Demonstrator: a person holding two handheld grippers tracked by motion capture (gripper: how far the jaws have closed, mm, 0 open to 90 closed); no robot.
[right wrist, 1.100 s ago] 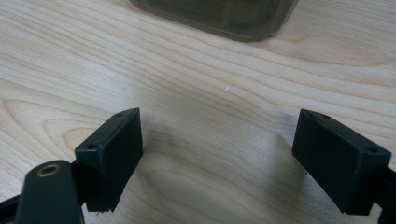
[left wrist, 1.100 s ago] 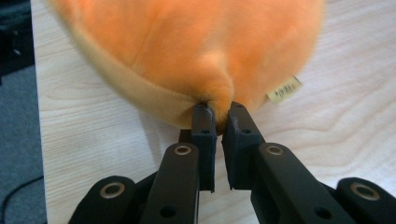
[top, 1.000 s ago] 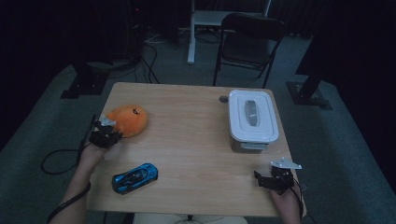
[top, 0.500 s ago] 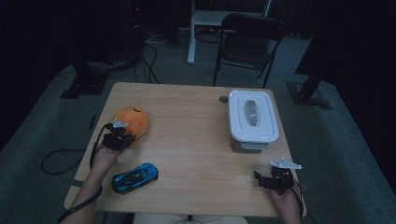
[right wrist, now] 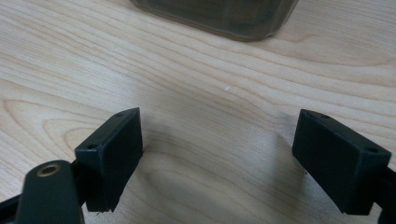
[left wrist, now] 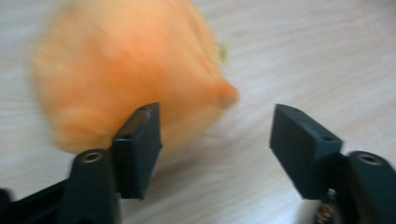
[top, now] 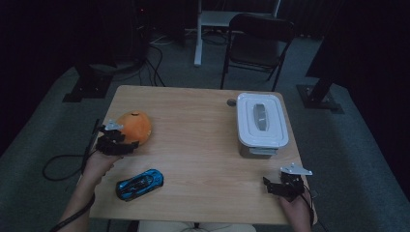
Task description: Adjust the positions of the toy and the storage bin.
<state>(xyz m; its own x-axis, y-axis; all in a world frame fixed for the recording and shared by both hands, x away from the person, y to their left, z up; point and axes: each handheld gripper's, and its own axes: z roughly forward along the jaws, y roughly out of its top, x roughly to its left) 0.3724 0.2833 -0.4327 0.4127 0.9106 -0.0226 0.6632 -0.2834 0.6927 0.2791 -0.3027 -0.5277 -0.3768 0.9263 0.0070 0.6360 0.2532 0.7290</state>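
Observation:
An orange soft toy (top: 135, 126) lies near the table's left edge. My left gripper (top: 115, 140) stands open right beside its near side; in the left gripper view the blurred orange toy (left wrist: 130, 79) lies just past the jaws, overlapping the left one. A blue toy car (top: 139, 183) rests near the front left. My right gripper (top: 283, 186) is open at the front right corner, with bare wood between its jaws (right wrist: 219, 158).
A grey storage box with a white lid (top: 261, 123) stands at the right of the wooden table (top: 193, 145); its near wall (right wrist: 219, 16) shows ahead of the right gripper. A black folding chair (top: 256, 43) stands beyond the table. A cable trails off the left side.
My left gripper swung around the orange toy, ending back at its near left side, close against it. The right gripper has stayed still.

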